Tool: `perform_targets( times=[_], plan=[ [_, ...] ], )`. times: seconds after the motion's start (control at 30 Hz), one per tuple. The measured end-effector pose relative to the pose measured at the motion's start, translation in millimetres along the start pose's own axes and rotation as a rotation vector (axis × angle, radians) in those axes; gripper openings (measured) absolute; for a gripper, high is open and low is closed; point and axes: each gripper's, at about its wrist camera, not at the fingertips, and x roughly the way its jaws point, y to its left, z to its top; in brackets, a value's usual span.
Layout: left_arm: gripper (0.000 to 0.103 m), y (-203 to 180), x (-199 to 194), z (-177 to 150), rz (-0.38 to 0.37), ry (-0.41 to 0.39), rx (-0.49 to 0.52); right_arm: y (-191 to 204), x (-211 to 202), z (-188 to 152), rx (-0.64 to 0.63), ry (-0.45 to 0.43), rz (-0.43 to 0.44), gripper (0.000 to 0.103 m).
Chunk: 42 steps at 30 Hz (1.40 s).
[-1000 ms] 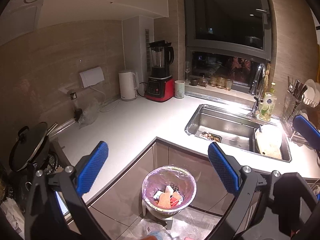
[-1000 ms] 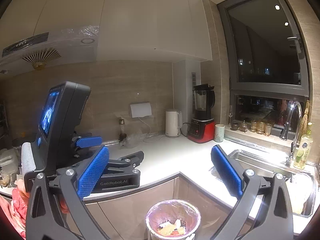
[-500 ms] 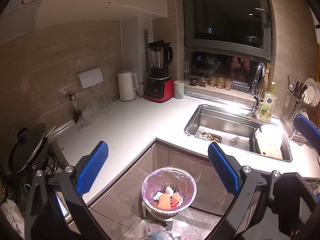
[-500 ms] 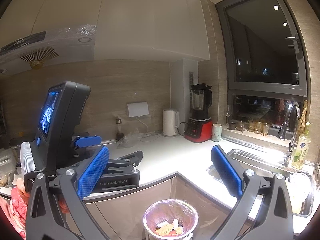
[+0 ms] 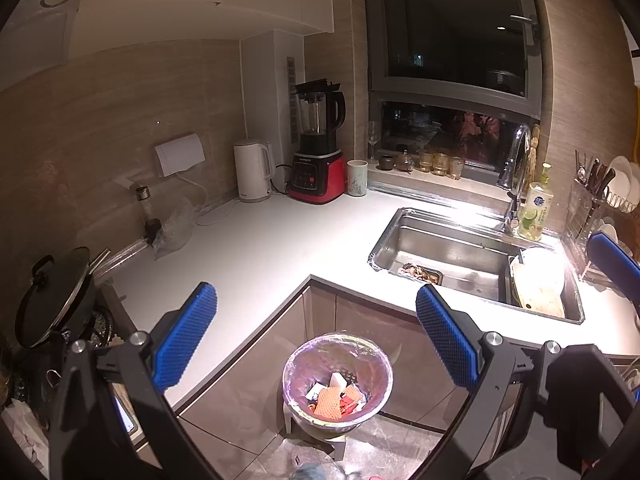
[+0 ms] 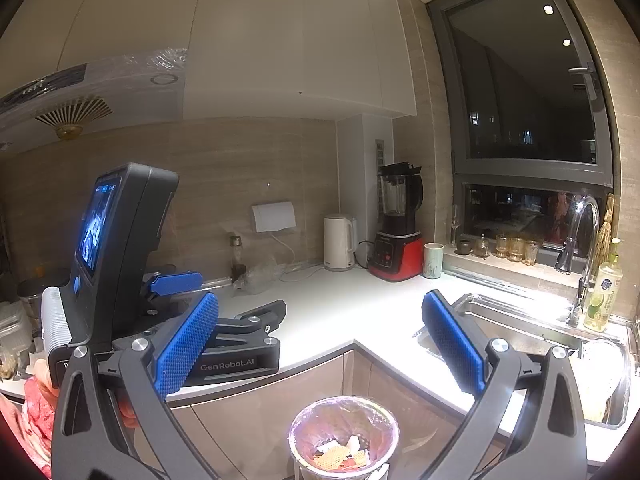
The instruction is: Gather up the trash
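Observation:
A round trash bin (image 5: 337, 384) lined with a clear bag stands on the floor in the inner corner of the counter. Orange, white and red scraps (image 5: 334, 396) lie in it. My left gripper (image 5: 316, 344) hangs above the bin, open, with nothing between its blue pads. The right wrist view shows the same bin (image 6: 344, 436) low in the middle. Above it my right gripper (image 6: 320, 344) is open and empty. The left gripper's body (image 6: 120, 264) with its lit screen shows at the left of that view.
An L-shaped white counter (image 5: 260, 248) wraps around the bin. A steel sink (image 5: 460, 252) with tap and soap bottle is at the right. A white kettle (image 5: 252, 176), red blender (image 5: 318, 160) and cup stand at the back. A lidded pot (image 5: 52, 292) is at the left.
Both views shifted slightly; the bin sits a little lower and nearer the centre of the right wrist view. Both grippers stayed open and empty.

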Motion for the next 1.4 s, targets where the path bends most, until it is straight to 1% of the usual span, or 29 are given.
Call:
perform_targets(
  times=[0.63,0.93,1.17,1.4],
  plan=[
    [0.095,7,1,-2,0.005,0.004,-0.013,9,1,0,-0.016,0.003,-0.014,0.101],
    [0.095,7,3,-3,-0.007,0.018,-0.019,11,3,0,-0.016,0.004,-0.023,0.101],
    [0.095,3,6,-4,0.023,-0.001,-0.03,10,8,0,-0.009,0.014,-0.033,0.101],
    [0.095,-1,12,-1,0.033,-0.001,-0.035,6,11,-1,0.004,0.021,-0.035,0.101]
  ],
)
